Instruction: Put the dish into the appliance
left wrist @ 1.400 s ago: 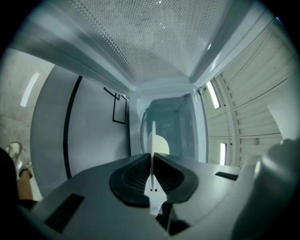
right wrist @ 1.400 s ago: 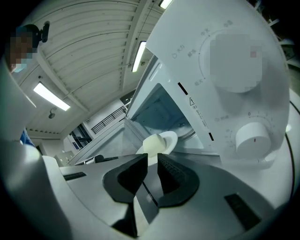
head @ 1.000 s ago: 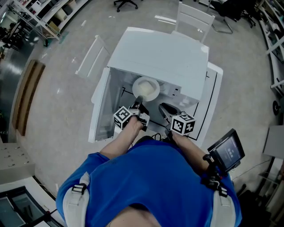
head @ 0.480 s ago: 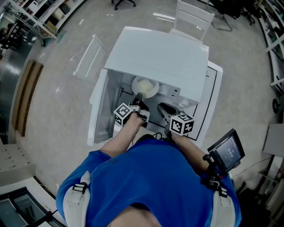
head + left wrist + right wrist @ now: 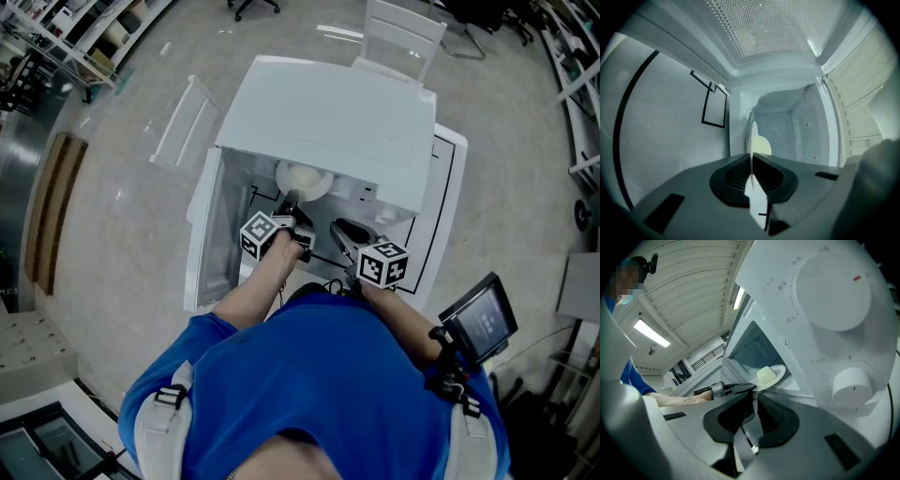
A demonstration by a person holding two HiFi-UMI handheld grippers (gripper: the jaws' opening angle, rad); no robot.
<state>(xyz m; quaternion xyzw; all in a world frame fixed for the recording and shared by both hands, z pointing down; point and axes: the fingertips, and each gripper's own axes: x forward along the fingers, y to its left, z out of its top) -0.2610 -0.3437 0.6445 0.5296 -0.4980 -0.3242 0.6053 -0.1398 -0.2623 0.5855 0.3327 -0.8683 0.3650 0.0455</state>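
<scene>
The left gripper (image 5: 289, 208) is clamped on the dish (image 5: 305, 178) edge, at the microwave (image 5: 328, 122) mouth. The right gripper (image 5: 753, 401) has its jaws together, near the dials (image 5: 832, 291).

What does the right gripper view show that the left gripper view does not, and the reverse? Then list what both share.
Only the right gripper view: the oven's dials, and the left claw seen from the side, gripping the rim of the dish, with the person's arm behind it.
Only the left gripper view: the oven cavity seen along the claw, and a perforated panel at the top of the picture.
Both: the dish, carrying a pale mound, clamped in the left claw at the oven's opening.
</scene>
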